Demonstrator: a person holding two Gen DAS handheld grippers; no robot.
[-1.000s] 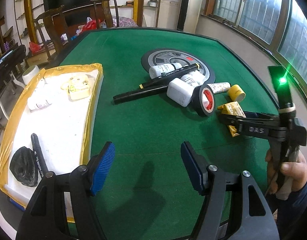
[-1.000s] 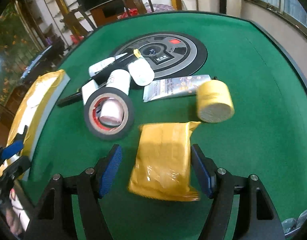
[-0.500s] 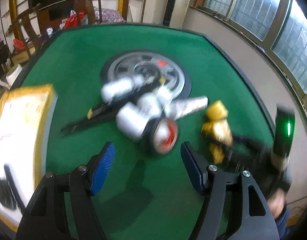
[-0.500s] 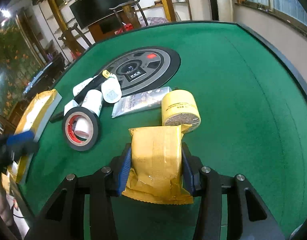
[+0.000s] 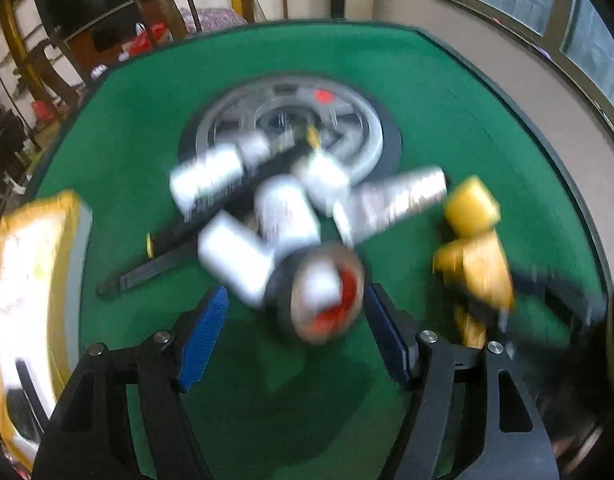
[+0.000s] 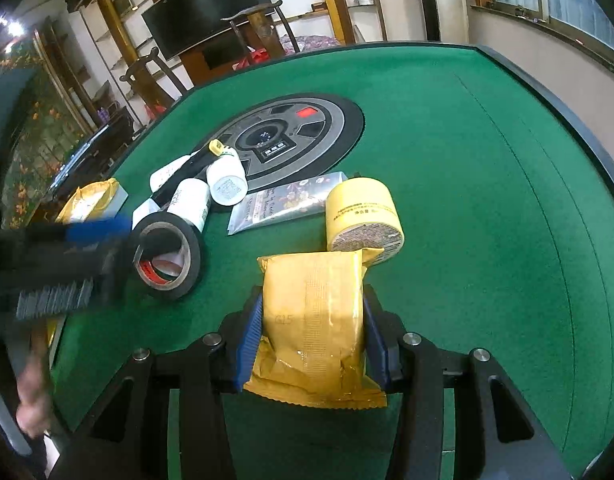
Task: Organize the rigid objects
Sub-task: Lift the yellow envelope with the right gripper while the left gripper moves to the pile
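My right gripper (image 6: 313, 320) is shut on a yellow foil packet (image 6: 315, 320), both blue pads pressing its sides. A yellow jar (image 6: 363, 216) lies just beyond it. A black tape roll (image 6: 169, 256) with a red core stands on edge to the left, against white bottles (image 6: 225, 178), a silver pouch (image 6: 283, 202) and black pens. In the blurred left wrist view my left gripper (image 5: 297, 320) has its jaws opening, and the tape roll (image 5: 323, 296) sits partly between the fingertips without the pads pressing it. The packet (image 5: 475, 268) shows at the right.
A round grey and black disc (image 6: 307, 136) is set into the green felt table (image 6: 467, 200) behind the pile. A white tray with yellow edging (image 5: 31, 260) lies at the left, holding a black pen. Chairs, shelves and a television stand beyond the far edge.
My right gripper shut on the yellow packet, having stood open around it. My left gripper swung from beside the tray over to the pile, up to the tape roll.
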